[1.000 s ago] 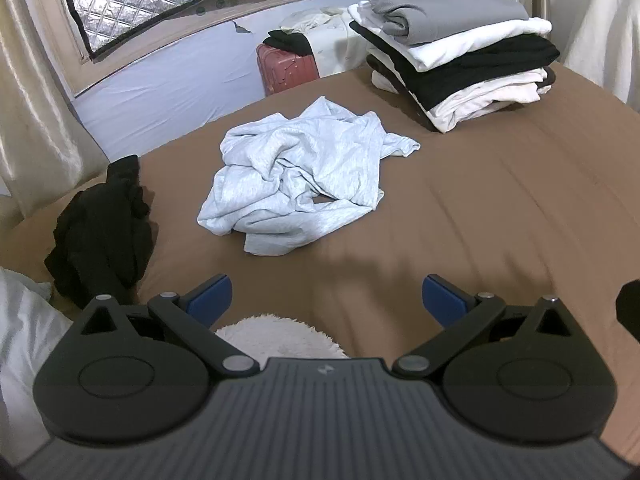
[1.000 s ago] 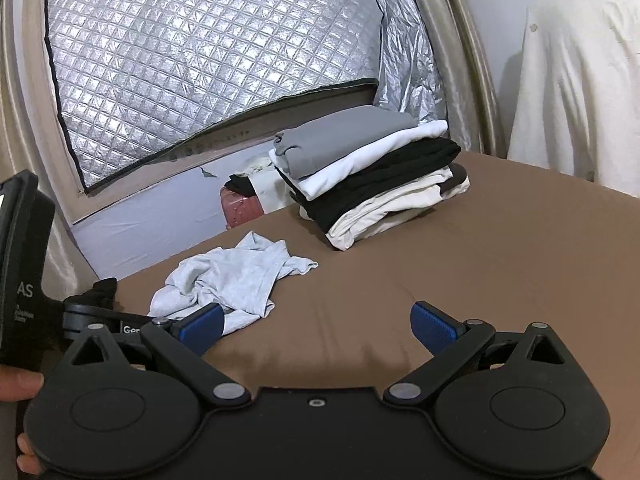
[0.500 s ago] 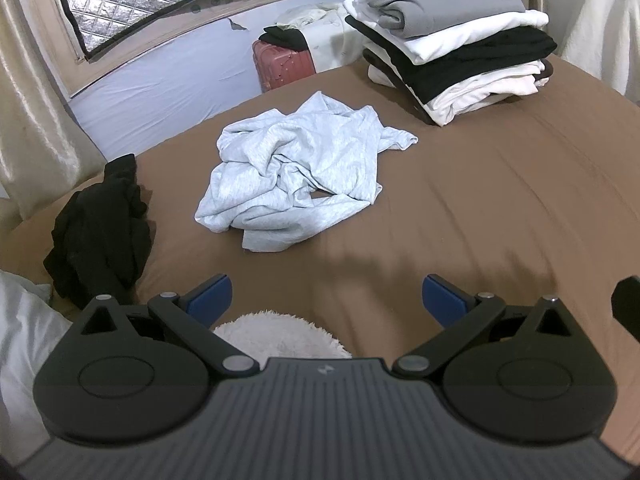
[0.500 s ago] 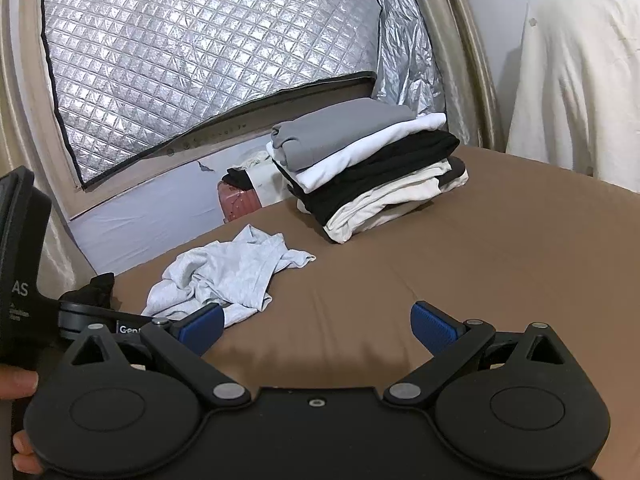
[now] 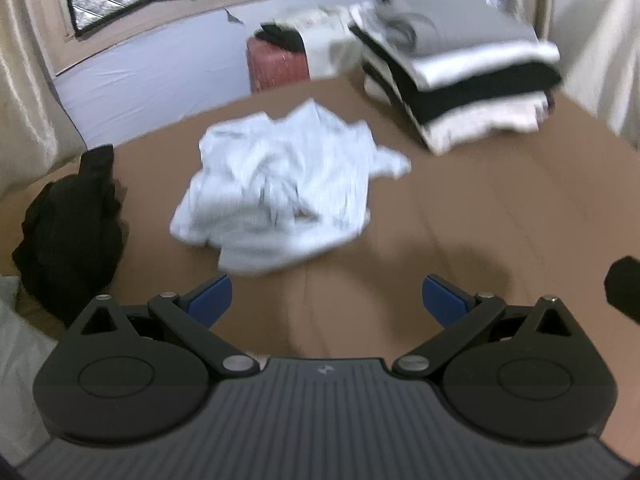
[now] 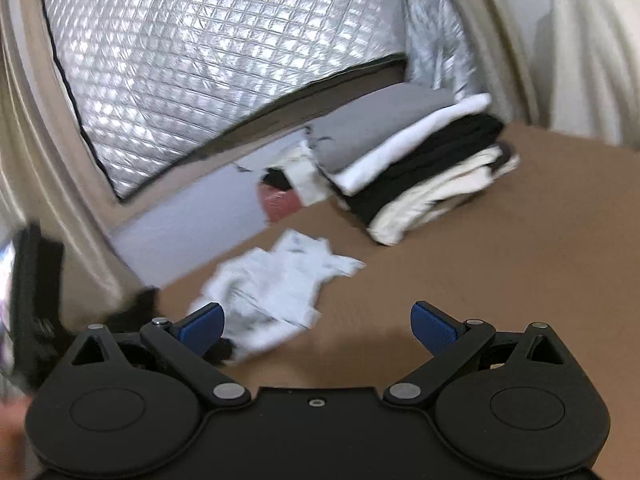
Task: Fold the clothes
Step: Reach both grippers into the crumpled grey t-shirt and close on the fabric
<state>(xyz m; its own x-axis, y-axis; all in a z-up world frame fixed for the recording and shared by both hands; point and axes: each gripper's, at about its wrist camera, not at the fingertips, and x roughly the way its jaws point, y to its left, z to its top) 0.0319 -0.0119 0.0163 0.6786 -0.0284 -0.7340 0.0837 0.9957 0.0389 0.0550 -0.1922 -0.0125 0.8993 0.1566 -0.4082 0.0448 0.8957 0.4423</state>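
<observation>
Both tools, left tool point(image 5: 326, 298) and right tool point(image 6: 316, 326), gape wide, holding nothing.

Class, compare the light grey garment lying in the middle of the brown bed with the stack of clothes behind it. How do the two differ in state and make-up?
The light grey garment is crumpled and spread loose; the stack of clothes is folded flat. The garment is one piece in one pale colour; the stack layers grey, white, black and cream pieces. The garment lies low; the stack stands taller. Both rest on the brown bed, untouched by either gripper.
</observation>
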